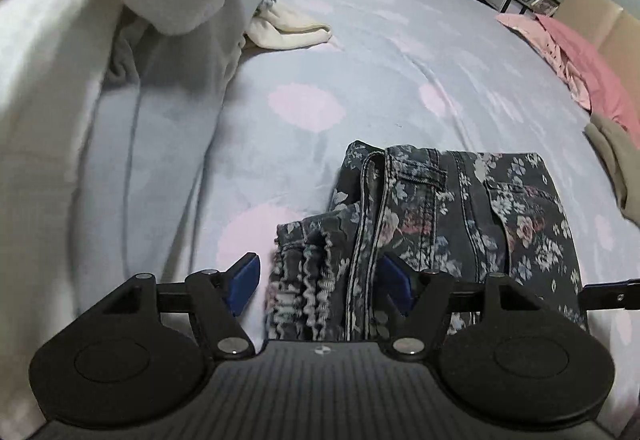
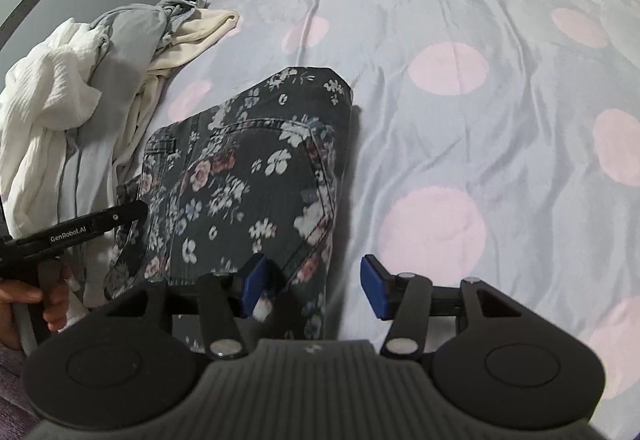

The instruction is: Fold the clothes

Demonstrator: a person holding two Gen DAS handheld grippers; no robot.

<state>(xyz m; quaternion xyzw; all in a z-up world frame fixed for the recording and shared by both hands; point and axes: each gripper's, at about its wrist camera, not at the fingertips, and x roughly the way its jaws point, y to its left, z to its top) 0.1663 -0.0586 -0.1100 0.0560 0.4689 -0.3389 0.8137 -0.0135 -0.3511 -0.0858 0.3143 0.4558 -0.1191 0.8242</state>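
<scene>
Lying on the bed, left wrist view: one folded pair of floral jeans [image 1: 452, 224] rests on the dotted bedspread [image 1: 360, 52], frayed hems toward the camera.
Left gripper [image 1: 320, 284]: jaws apart, its blue pads [image 1: 244, 284] on either side of the frayed hem edge; whether a pad touches the cloth cannot be told.
Unfolded heap: one pile of white and pale clothes [image 1: 120, 40] at the left, with a cream garment [image 1: 288, 28] poking out.
Far side: one pink garment [image 1: 568, 52] and one olive cloth [image 1: 616, 164] at the right edge.
Containers: no holder of any kind; the clothes lie straight on the bedspread.

Right wrist view, jeans [image 2: 248, 176]: same single folded pair, back pocket up, just beside the heap [image 2: 72, 100].
Right gripper [image 2: 316, 290]: jaws wide apart, left pad over the jeans' near corner, right pad over bare bedspread [image 2: 480, 120]; it grips nothing.
Left gripper [image 2: 92, 226]: one dark finger reaches in from the left, held by a hand [image 2: 36, 296].
</scene>
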